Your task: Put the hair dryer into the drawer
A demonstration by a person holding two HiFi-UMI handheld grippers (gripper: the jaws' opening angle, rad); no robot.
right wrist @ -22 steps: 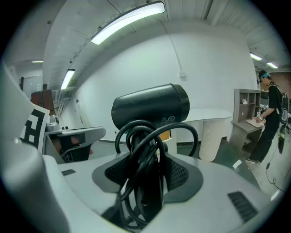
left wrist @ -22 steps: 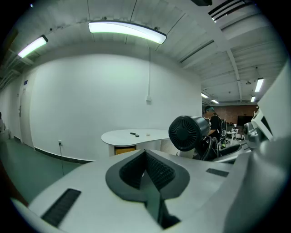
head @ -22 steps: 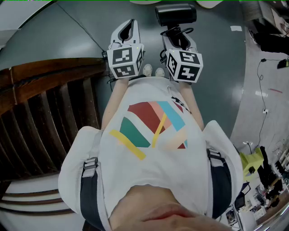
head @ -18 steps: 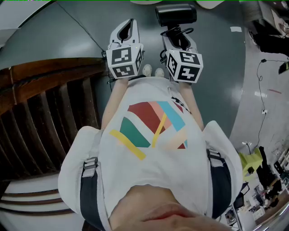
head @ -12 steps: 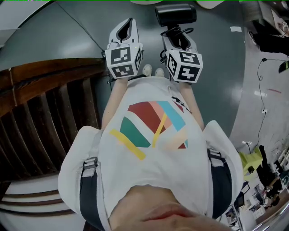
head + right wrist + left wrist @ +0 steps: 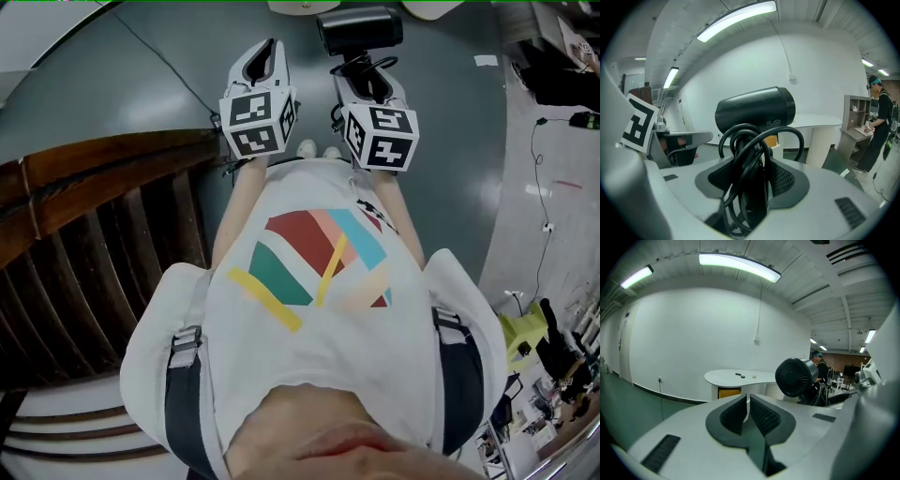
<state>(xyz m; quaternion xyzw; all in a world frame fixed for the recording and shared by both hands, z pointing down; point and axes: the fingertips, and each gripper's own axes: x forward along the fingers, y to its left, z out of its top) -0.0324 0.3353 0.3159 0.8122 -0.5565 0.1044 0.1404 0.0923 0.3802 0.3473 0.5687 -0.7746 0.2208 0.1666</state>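
Note:
The black hair dryer [image 6: 361, 28] is held out in front of the person's chest. My right gripper [image 6: 366, 80] is shut on its handle, with the coiled black cord [image 6: 750, 154] bunched between the jaws. In the right gripper view the dryer's barrel [image 6: 757, 110] lies crosswise just above my right gripper [image 6: 752, 164]. My left gripper [image 6: 265, 61] is beside it on the left, shut and holding nothing; in its own view the left gripper [image 6: 748, 401] shows only a thin slit, and the dryer's rear grille [image 6: 797, 377] is at the right. No drawer is identifiable.
A dark wooden slatted structure [image 6: 94, 234] runs along the left over grey floor. Ahead stands a white curved table [image 6: 740, 377] with a yellow compartment [image 6: 729, 392] under it. A person [image 6: 877, 126] stands by a shelf unit [image 6: 855, 122] at the right. Cables [image 6: 544, 187] lie on the floor.
Both grippers have edged slightly forward together, the dryer still in the right one. Nothing was taken up or let go.

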